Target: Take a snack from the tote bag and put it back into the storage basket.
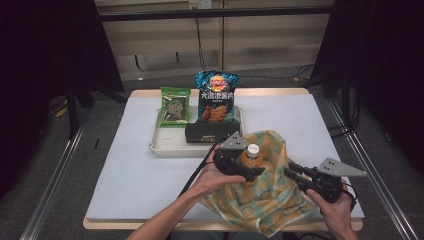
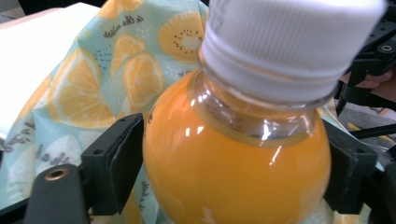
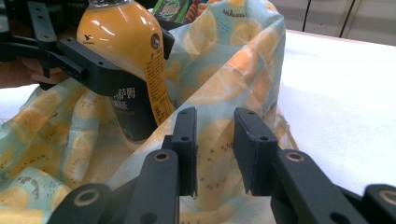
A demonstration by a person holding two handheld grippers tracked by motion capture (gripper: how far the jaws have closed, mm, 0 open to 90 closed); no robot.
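Note:
An orange juice bottle with a white cap stands upright inside the mouth of a citrus-print cloth bag at the table's front right. My left gripper is shut on the bottle's shoulder, one pad on each side, as the left gripper view shows: bottle, bag. My right gripper sits at the bag's right edge. In the right gripper view its pads stand apart, with bag cloth in the gap and beyond it. The bottle is held there by the left gripper's fingers.
A white tray behind the bag holds a green snack packet, a blue chip bag and a black box. The white tabletop stretches left of my hands. Dark stands flank the table.

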